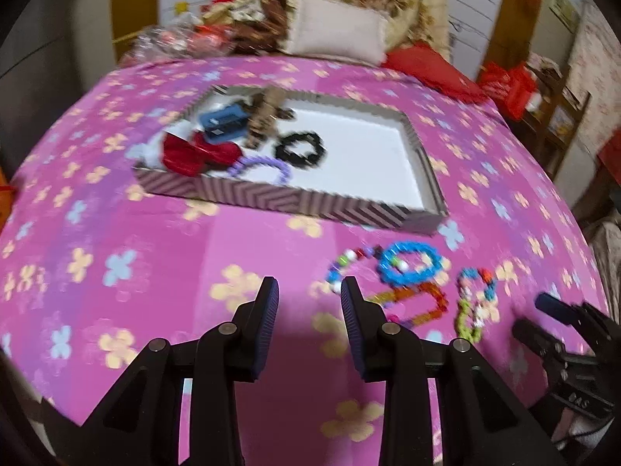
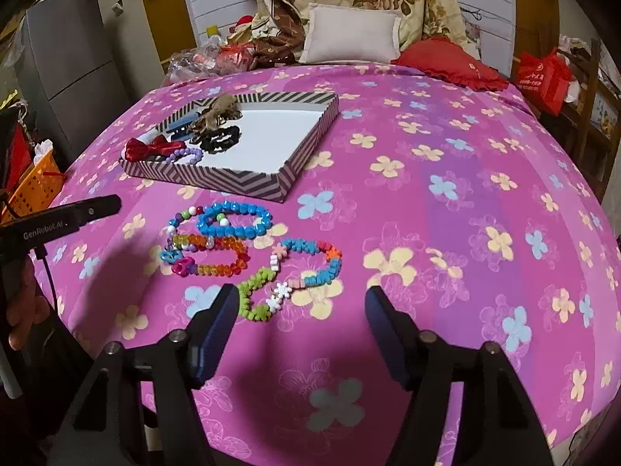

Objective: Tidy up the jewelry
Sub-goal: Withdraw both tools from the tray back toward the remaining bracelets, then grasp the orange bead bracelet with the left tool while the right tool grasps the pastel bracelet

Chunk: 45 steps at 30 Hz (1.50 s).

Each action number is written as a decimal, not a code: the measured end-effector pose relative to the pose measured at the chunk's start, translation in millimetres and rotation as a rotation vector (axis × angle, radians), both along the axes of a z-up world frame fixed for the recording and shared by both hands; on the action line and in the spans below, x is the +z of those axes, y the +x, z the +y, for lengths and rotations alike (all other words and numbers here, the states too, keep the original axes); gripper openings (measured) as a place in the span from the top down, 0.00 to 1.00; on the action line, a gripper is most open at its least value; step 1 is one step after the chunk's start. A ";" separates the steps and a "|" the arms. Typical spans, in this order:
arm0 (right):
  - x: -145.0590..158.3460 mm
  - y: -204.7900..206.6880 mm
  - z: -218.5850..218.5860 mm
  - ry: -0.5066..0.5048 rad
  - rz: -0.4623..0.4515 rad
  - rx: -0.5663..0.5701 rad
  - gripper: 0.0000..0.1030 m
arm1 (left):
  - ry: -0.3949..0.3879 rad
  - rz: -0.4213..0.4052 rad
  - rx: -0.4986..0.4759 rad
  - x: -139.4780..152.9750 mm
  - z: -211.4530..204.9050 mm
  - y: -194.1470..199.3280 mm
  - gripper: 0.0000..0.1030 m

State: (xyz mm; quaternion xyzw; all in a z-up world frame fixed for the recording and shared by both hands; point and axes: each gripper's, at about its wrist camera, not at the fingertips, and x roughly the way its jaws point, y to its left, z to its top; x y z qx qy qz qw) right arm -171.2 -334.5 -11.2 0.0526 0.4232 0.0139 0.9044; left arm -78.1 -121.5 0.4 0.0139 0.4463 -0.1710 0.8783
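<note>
Several bead bracelets lie in a cluster on the pink flowered bedspread (image 2: 427,202): a blue one (image 2: 233,221) (image 1: 411,262), an orange rainbow one (image 2: 217,256) and a flower-bead one (image 2: 302,272) (image 1: 475,303). My right gripper (image 2: 302,293) is open just above the flower-bead bracelet, whose green end lies beside the left fingertip without touching the pads. My left gripper (image 1: 310,285) is open over bare cloth, left of the cluster. Beyond stands a striped tray (image 1: 271,198) (image 2: 217,178) holding a red bow (image 1: 194,153), a blue clip (image 1: 223,122), a black scrunchie (image 1: 300,149) and a purple bracelet (image 1: 260,167).
A white pillow (image 2: 351,33), a red cushion (image 2: 450,62) and a folded quilt sit at the bed's far end. An orange basket (image 2: 35,182) and a grey fridge (image 2: 70,62) stand off the left edge, a red bag (image 2: 543,77) off the right. A hand (image 2: 19,310) shows at left.
</note>
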 end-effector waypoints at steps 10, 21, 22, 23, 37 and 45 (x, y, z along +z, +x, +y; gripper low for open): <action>-16.4 18.0 1.0 -0.007 0.019 -0.004 0.49 | 0.001 0.058 -0.054 -19.8 -9.3 1.1 0.65; -33.7 34.5 -5.9 -0.107 0.033 -0.020 0.55 | 0.008 0.072 -0.138 -29.4 -26.1 5.1 0.58; -34.2 34.7 -10.3 -0.098 0.035 -0.031 0.55 | 0.015 0.070 -0.151 -30.4 -30.6 5.2 0.58; -34.4 34.8 -14.2 -0.076 0.036 -0.032 0.55 | 0.020 0.067 -0.163 -31.1 -34.2 5.2 0.58; -38.8 40.9 -13.3 -0.054 -0.011 0.007 0.64 | 0.028 0.037 -0.278 -31.6 -57.0 1.6 0.90; -27.4 38.5 -17.0 -0.037 -0.021 0.021 0.88 | -0.036 0.015 -0.290 -6.0 -49.4 -3.4 0.90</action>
